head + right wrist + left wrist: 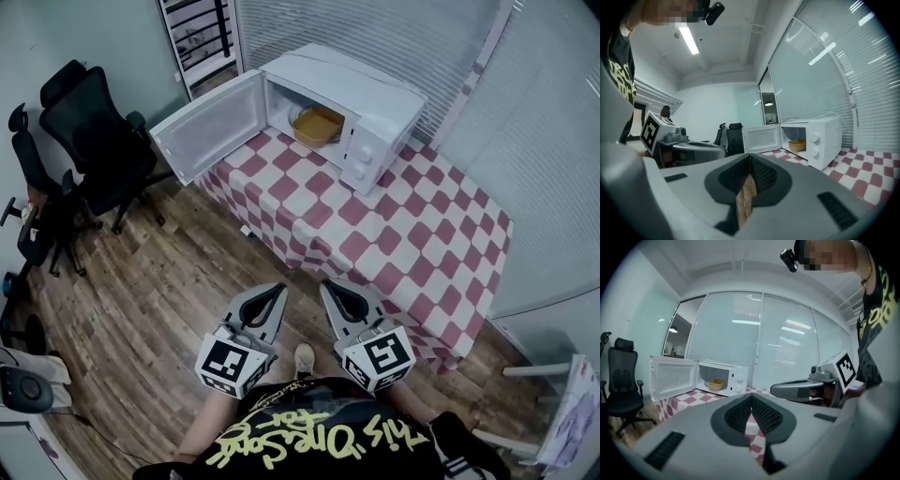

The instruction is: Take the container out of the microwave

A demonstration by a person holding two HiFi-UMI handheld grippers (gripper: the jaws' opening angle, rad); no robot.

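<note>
The yellow container [317, 125] sits inside the microwave [380, 98], whose door [208, 127] hangs wide open, leaving the cavity ready to reach. The left tool [277, 289] and right tool [330, 287] are both pressed together and empty, held side by side short of the checkered tabletop [412, 234]. Office chairs [94, 141] stand off to the left, seemingly out of the way.

left gripper [274, 292]: closed, empty | right gripper [334, 291]: closed, empty | side by side

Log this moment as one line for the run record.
microwave: door open | container: inside, untouched | left gripper: jaws shut, empty | right gripper: jaws shut, empty | both: short of table
</note>
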